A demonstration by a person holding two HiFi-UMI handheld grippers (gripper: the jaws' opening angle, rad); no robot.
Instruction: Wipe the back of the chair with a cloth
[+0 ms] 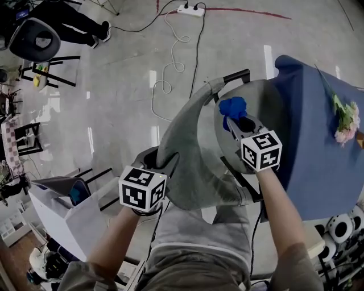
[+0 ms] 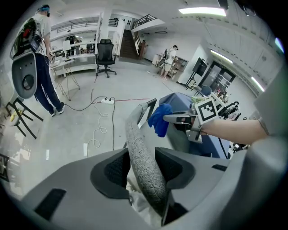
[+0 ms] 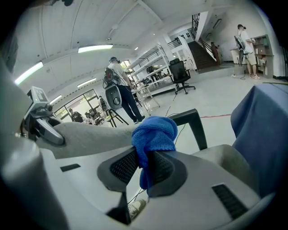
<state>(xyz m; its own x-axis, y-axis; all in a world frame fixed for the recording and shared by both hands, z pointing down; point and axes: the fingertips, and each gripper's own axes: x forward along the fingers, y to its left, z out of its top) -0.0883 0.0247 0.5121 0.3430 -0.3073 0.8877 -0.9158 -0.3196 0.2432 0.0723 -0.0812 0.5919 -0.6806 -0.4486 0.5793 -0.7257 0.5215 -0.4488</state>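
**Cloth in right gripper, beside chair back; contact unclear**

- Blue cloth (image 3: 154,134) is bunched and pinched between the right gripper's (image 1: 232,120) closed jaws. Its lower end hangs behind the pads, so it is partly hidden.
- It sits just beside the inner face of the grey chair back (image 1: 193,153), above the seat (image 1: 266,105). Can't tell if it touches the fabric.
- Left gripper (image 1: 161,161) is clamped on the top edge of the chair back, with the padded rim filling the gap between the pads.
- Chair base and legs are hidden under the back and the person's arms. One black armrest (image 1: 239,75) shows.
- Right side is tight: tabletop under a blue cover (image 1: 318,159) sits just beside the seat, flowers (image 1: 345,122) on it.
- Left and far sides are open floor (image 1: 114,85), with a looping cable (image 1: 170,62) and a power strip (image 1: 190,9).
- Only print in view is the square markers on the gripper cubes.
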